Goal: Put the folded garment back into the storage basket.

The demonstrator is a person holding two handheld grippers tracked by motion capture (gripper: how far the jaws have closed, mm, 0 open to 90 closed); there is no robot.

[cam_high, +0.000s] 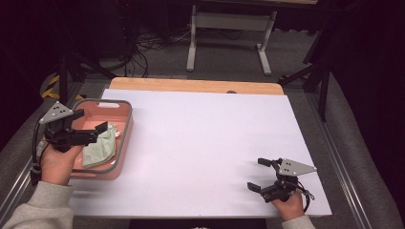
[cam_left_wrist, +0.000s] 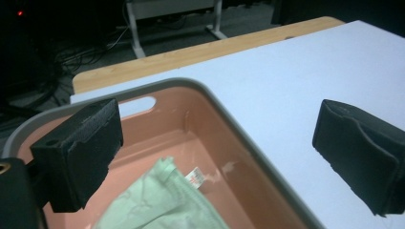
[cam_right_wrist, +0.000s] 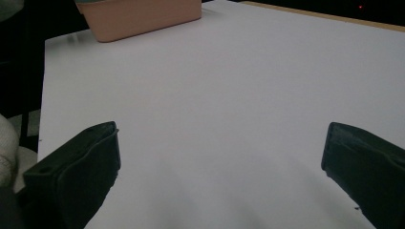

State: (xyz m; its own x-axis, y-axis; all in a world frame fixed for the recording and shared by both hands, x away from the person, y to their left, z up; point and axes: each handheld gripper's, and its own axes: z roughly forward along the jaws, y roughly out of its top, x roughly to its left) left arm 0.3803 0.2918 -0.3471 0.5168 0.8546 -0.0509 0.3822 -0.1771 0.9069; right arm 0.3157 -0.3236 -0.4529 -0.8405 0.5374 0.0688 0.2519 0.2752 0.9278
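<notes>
A pink basin point(cam_high: 127, 134) with a grey rim sits at the left side of the white table top point(cam_high: 205, 143). Inside it lies a folded pale green cloth point(cam_high: 100, 145) with a small white label. My left gripper point(cam_high: 90, 121) hovers above the basin, open, with nothing between its jaws. The left gripper view looks down past its wide-apart jaws onto the cloth point(cam_left_wrist: 162, 200) and the basin's rim point(cam_left_wrist: 239, 134). My right gripper point(cam_high: 258, 174) rests low near the table's front right, open and empty. In the right gripper view the basin point(cam_right_wrist: 143, 19) stands far off across the white surface.
A wooden strip point(cam_high: 191, 85) borders the table's far edge. Behind it on the floor stand a white frame point(cam_high: 229, 21), cables and dark tripod legs point(cam_high: 310, 71). Metal rails run along both sides of the table.
</notes>
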